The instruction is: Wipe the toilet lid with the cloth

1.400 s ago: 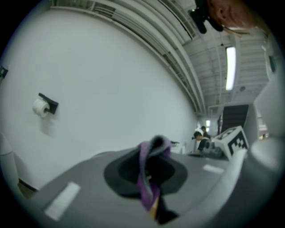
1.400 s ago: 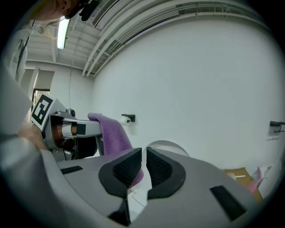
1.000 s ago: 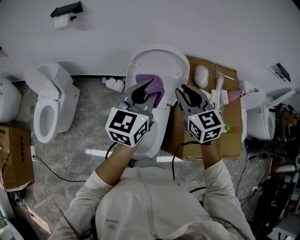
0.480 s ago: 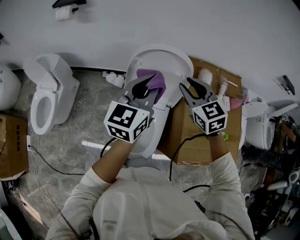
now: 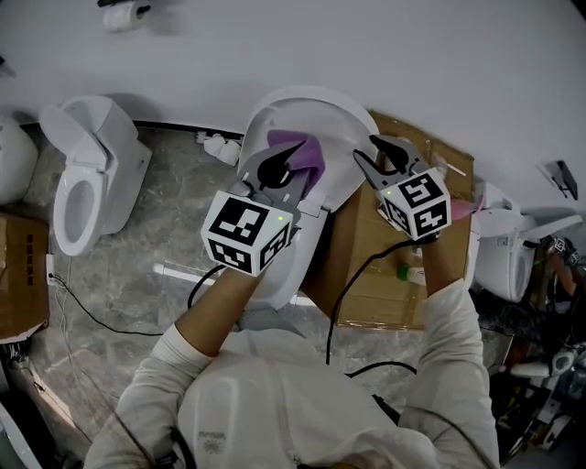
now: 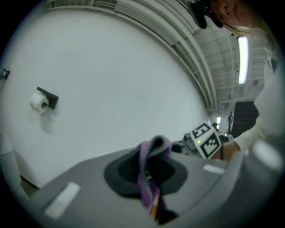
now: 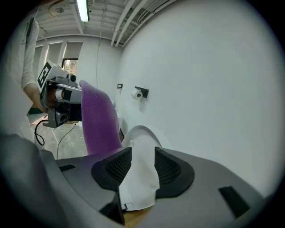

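Note:
The white toilet's lid (image 5: 316,114) stands raised against the wall. My left gripper (image 5: 276,169) is shut on a purple cloth (image 5: 300,154), which hangs bunched in front of the lid's inner face. In the left gripper view the cloth (image 6: 149,187) is pinched between the dark pads. My right gripper (image 5: 386,156) is at the lid's right edge. Its jaws have just been opening and stand apart. In the right gripper view the lid's rim (image 7: 140,147) shows through the gap, with neither pad pressing on it. The cloth (image 7: 99,120) hangs to the left there.
A flattened cardboard box (image 5: 366,266) with a few white items lies right of the toilet. Another toilet (image 5: 87,174) stands at the left and a third (image 5: 513,247) at the right. A toilet roll holder (image 5: 124,14) hangs on the wall. Cables cross the stone floor.
My right gripper has moved up and right along the lid's right edge, and its jaws have spread wider. The left gripper shifted slightly, the cloth still in its grip.

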Motion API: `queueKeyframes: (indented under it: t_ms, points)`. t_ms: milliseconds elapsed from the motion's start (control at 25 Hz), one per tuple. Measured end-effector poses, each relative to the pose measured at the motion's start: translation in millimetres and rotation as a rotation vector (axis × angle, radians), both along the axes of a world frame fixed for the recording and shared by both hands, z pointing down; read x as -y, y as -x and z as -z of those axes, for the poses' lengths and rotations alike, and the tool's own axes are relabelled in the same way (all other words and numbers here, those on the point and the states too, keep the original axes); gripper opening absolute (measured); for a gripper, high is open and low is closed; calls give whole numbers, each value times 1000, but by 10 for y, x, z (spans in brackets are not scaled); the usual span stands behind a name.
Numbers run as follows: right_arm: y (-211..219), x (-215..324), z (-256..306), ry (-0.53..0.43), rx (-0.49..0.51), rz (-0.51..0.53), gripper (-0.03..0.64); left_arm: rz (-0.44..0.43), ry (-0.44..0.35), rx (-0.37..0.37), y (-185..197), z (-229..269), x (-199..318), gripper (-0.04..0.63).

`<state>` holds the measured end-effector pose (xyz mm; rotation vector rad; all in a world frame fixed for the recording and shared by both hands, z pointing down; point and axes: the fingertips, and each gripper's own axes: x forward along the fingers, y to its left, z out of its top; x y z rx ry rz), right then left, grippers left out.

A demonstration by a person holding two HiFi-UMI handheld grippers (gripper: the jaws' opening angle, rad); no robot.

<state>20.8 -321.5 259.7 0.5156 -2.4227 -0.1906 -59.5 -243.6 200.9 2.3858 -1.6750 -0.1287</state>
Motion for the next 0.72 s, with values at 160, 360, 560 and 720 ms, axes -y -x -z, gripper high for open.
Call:
queueKeyframes:
  t_ms: [160, 360, 560, 720]
  points:
    - [-2, 192, -88, -1, -44, 12, 174, -1, 11, 1, 0, -42, 77, 12]
    - [34, 392, -164, 9, -96, 28, 186, -1, 15, -1, 30, -40, 146, 12]
    - [107, 587, -270, 21, -143, 50, 192, 9, 24, -3, 76, -89, 230, 12]
    - [148, 746, -343, 12, -187, 66, 196, 10, 32, -5, 92, -114, 310, 12]
